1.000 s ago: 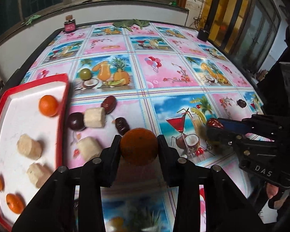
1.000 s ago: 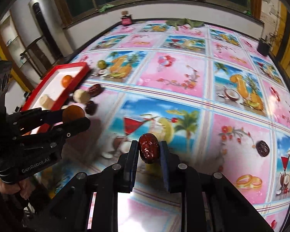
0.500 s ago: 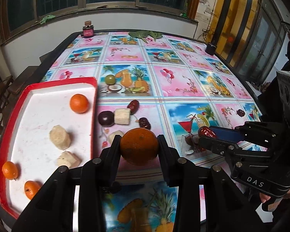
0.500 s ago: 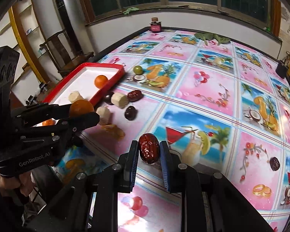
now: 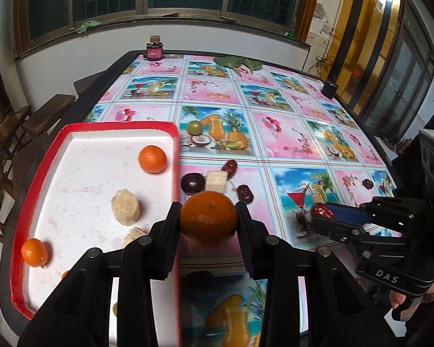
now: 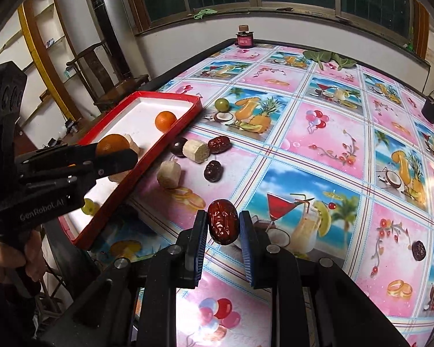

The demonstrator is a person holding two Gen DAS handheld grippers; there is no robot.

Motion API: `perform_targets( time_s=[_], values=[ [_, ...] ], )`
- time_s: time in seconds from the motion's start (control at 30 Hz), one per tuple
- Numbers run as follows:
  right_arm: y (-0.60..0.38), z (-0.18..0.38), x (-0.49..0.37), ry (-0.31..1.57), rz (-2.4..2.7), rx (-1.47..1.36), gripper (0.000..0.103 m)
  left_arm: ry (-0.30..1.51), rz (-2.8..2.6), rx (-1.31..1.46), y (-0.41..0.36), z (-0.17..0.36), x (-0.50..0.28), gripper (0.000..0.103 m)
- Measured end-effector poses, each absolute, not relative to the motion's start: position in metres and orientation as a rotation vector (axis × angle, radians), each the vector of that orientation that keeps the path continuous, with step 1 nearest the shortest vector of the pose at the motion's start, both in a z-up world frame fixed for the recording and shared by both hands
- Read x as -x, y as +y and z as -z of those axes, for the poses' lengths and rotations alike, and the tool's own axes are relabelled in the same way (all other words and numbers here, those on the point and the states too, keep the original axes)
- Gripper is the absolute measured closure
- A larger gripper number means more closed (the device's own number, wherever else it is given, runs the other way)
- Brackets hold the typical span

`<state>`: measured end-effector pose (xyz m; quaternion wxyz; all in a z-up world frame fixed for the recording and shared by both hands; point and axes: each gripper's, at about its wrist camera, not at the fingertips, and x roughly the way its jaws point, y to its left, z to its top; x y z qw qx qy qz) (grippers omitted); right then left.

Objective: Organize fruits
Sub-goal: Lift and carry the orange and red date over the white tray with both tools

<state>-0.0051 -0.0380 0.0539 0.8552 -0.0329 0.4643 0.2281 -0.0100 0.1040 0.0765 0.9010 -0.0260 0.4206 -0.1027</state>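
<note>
Left gripper clamps 1 orange above the red tray's near edge; right gripper pinches 1 red date over the tablecloth, jaws nearly closed.

Glossy plastic tablecloth: pink and blue squares, printed cocktails, pineapples, balloons, rings. Rectangular tray: red rim, white floor. Round mandarin in black left gripper: dull deep orange. Mandarin on tray: bright orange. Wrinkled date in right gripper: dark glossy red; gripper pads blue. Cut banana chunks: pale cream. Small round fruit: green. Small jar at far edge: dark pink.
</note>
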Motion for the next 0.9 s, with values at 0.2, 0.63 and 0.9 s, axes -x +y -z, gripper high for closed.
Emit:
perform_targets(
  time_s=[0.2,0.63,0.9],
  values=[
    [-0.034,-0.059,0.008,0.965,-0.503,0.061,0.081,0.862,0.188,0.063,0.115,-0.081,0.011,0.068],
    [-0.013,-0.067,0.006,0.949,-0.571,0.079,0.081,0.855,0.150,0.087,0.136,-0.085,0.012,0.068],
    [-0.001,-0.071,0.004,0.936,-0.620,0.078,0.081,0.856,0.103,0.123,0.161,-0.084,0.015,0.068]
  ],
)
